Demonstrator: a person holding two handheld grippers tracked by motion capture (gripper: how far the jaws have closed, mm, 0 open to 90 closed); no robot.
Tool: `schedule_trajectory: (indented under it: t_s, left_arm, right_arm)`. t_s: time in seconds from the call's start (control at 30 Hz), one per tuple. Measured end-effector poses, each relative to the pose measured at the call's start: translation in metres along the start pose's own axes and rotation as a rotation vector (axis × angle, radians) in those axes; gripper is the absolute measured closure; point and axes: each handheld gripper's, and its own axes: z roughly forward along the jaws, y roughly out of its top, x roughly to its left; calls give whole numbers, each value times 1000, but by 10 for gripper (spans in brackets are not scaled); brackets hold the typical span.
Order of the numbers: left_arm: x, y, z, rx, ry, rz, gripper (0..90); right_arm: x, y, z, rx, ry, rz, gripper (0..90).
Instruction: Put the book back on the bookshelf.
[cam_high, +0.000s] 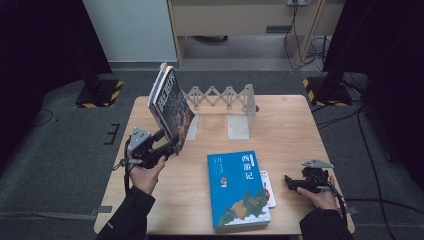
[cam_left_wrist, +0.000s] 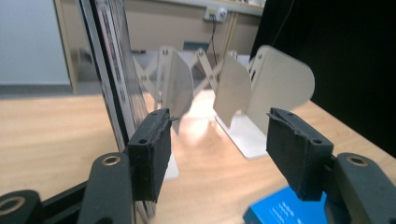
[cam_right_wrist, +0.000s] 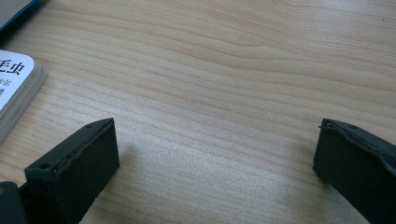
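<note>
A dark-covered book (cam_high: 169, 102) stands tilted at the left end of a white folding book rack (cam_high: 225, 97), with a second thin book behind it. My left gripper (cam_high: 172, 147) is at the book's lower front corner. In the left gripper view the gripper (cam_left_wrist: 219, 135) is open with nothing between its pads. The book's edge (cam_left_wrist: 109, 70) rises just outside the left pad (cam_left_wrist: 149, 154), and I cannot tell if they touch. A blue book (cam_high: 237, 187) lies flat near the front. My right gripper (cam_high: 290, 181) rests low at the right, open over bare wood (cam_right_wrist: 215, 140).
The rack's white plates (cam_left_wrist: 275, 84) stand beyond my left jaws. A small white book (cam_high: 268, 189) pokes out from under the blue book, and its corner (cam_right_wrist: 14, 88) shows left of my right jaws. The wooden table (cam_high: 285, 125) ends close behind the rack.
</note>
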Motion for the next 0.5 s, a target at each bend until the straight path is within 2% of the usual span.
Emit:
schedule_trajectory:
  t_s: [0.13,0.23,0.37,0.5]
  left_arm:
    - [0,-12,8,38,-12,-16,386]
    - [-2,-21,15,69,-12,16,376]
    - [-3,-30,21,106,-31,12,368]
    - [-2,-38,27,130,-47,-5,359]
  right_arm:
    - [0,0,0,1,1,-2,3]
    - [0,0,0,2,1,-3,3]
    - [-1,1,-1,15,4,-6,5]
    - [-2,3,-3,29,-8,-11,46]
